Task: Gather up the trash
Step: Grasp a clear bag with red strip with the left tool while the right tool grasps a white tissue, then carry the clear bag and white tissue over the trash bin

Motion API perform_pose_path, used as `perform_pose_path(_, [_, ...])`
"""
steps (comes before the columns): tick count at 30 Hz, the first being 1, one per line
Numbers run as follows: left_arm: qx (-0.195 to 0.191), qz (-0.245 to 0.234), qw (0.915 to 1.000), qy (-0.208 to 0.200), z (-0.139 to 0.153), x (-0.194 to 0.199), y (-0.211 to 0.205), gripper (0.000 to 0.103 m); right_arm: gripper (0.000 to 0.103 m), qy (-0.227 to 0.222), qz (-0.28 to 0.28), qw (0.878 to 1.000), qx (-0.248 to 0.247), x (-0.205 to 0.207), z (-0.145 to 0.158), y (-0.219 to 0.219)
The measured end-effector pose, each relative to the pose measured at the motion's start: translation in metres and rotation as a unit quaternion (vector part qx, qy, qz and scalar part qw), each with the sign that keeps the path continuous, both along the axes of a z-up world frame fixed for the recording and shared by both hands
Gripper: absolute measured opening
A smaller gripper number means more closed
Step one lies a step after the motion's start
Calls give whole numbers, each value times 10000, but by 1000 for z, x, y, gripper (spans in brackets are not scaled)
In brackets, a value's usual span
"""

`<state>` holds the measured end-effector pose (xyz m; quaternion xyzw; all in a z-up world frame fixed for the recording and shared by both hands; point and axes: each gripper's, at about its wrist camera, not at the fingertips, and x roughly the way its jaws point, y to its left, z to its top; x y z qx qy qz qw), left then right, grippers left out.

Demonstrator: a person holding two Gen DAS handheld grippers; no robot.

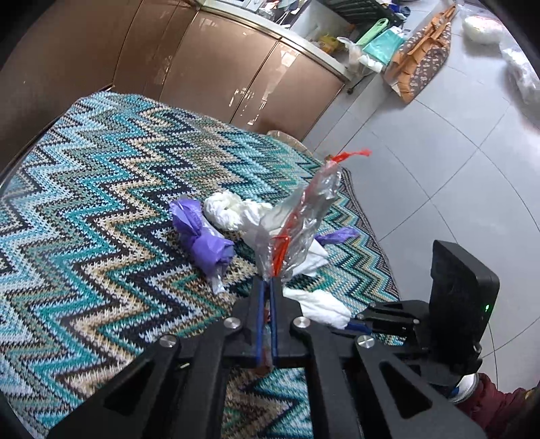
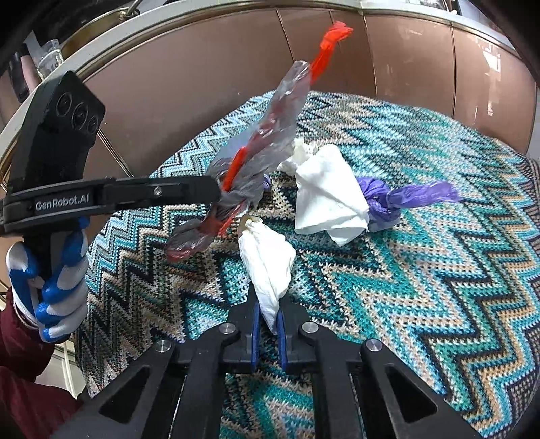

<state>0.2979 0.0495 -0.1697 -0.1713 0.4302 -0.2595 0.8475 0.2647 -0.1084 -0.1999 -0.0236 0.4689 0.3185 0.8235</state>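
A clear plastic wrapper with a red strip (image 1: 297,216) stands up from my left gripper (image 1: 267,282), which is shut on its lower end above the zigzag knit tablecloth (image 1: 101,202). In the right wrist view that left gripper (image 2: 217,190) comes in from the left with the wrapper (image 2: 270,131) pinched at its tip. My right gripper (image 2: 268,299) is shut on a crumpled white tissue (image 2: 270,260). On the cloth lie another white tissue (image 2: 327,199), a knotted purple bag (image 2: 405,199) and, in the left wrist view, a second purple bag (image 1: 202,236) beside a white wad (image 1: 229,209).
Brown glossy cabinet doors (image 1: 216,71) stand behind the table. Grey tiled floor (image 1: 438,169) lies to the right, with a patterned tote bag (image 1: 422,57) and white plastic bags (image 1: 482,28) on it. A gloved hand (image 2: 50,270) holds the left gripper's handle.
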Motion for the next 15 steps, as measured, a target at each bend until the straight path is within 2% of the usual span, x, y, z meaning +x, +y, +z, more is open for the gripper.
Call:
perform_pose_path(4, [135, -33, 9997, -204, 11, -15, -4, 2, 8, -126, -101, 9999, -40, -11, 10, -8])
perform_pose_path(12, [55, -226, 9989, -415, 36, -40, -21, 2, 8, -381, -469, 9981, -78, -42, 43, -33])
perform_pose_path(15, [52, -416, 9979, -499, 48, -49, -40, 2, 8, -518, -721, 9960, -50, -57, 55, -53])
